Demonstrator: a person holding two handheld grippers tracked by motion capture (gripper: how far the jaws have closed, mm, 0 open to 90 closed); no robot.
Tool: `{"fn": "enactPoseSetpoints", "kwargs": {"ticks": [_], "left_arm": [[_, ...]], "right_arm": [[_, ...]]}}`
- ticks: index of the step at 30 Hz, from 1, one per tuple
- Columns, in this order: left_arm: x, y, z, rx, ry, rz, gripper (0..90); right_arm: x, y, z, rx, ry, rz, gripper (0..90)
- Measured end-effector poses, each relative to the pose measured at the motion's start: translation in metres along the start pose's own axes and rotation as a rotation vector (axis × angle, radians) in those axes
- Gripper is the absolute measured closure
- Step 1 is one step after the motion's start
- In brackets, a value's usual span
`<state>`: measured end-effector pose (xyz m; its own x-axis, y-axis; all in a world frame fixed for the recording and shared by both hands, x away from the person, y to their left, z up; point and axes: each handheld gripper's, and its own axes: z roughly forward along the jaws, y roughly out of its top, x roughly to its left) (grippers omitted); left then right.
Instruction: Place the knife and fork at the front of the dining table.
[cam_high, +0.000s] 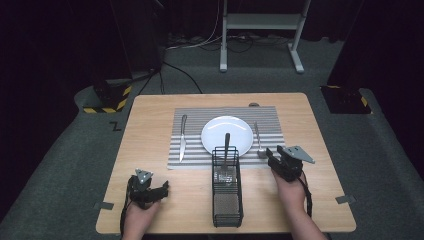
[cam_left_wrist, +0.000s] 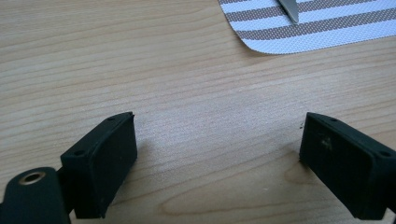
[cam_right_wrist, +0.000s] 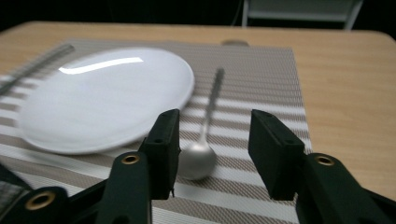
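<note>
Here, my right gripper (cam_high: 274, 154) hovered just short of the spoon (cam_high: 259, 141), its jaws spread with nothing between them; in the right gripper view the spoon's bowl (cam_right_wrist: 196, 161) sat low in the gap, close to the jaw on that view's left, the handle running away toward twelve o'clock. The spoon lay on the striped placemat (cam_high: 195, 150) at three o'clock of the white plate (cam_high: 235, 131), just beside its rim. My left gripper (cam_high: 161, 190) rested low over the bare wooden table (cam_high: 150, 150) at about seven o'clock of the plate, well apart from it, jaws wide and empty; its own view caught the placemat's corner (cam_left_wrist: 280, 37) and the tip of the knife (cam_left_wrist: 290, 10). The knife (cam_high: 183, 137) lay at nine o'clock of the plate, on the mat. A black wire caddy (cam_high: 227, 187) stood at six o'clock, between my two hands, with a fork (cam_high: 226, 155) leaning out over the plate's near rim.
</note>
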<state>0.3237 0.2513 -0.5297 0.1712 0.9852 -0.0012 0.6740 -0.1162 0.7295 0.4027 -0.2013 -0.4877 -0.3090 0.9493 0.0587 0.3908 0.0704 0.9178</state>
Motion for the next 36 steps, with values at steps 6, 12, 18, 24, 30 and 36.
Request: {"fn": "enactPoseSetpoints", "kwargs": {"ticks": [6, 12, 18, 24, 30, 36], "left_arm": [[0.0, 0.0, 0.0, 0.0, 0.0, 0.0, 11.0], [0.0, 0.0, 0.0, 0.0, 0.0, 0.0, 11.0], [0.0, 0.0, 0.0, 0.0, -0.001, -0.002, 11.1], [0.0, 0.0, 0.0, 0.0, -0.003, -0.001, 11.1], [0.0, 0.0, 0.0, -0.001, -0.003, -0.001, 11.1], [0.0, 0.0, 0.0, -0.002, -0.005, -0.001, 11.1]], "right_arm": [[0.025, 0.016, -0.021, -0.086, 0.06, -0.032, 49.8], [0.059, 0.038, -0.034, -0.163, 0.15, -0.064, 50.8], [0.085, 0.056, -0.034, -0.2, 0.214, -0.072, 51.2], [0.108, 0.071, -0.027, -0.212, 0.263, -0.083, 52.9], [0.119, 0.078, -0.016, -0.191, 0.284, -0.102, 57.6], [0.122, 0.076, -0.005, -0.12, 0.329, -0.095, 75.0]]}}
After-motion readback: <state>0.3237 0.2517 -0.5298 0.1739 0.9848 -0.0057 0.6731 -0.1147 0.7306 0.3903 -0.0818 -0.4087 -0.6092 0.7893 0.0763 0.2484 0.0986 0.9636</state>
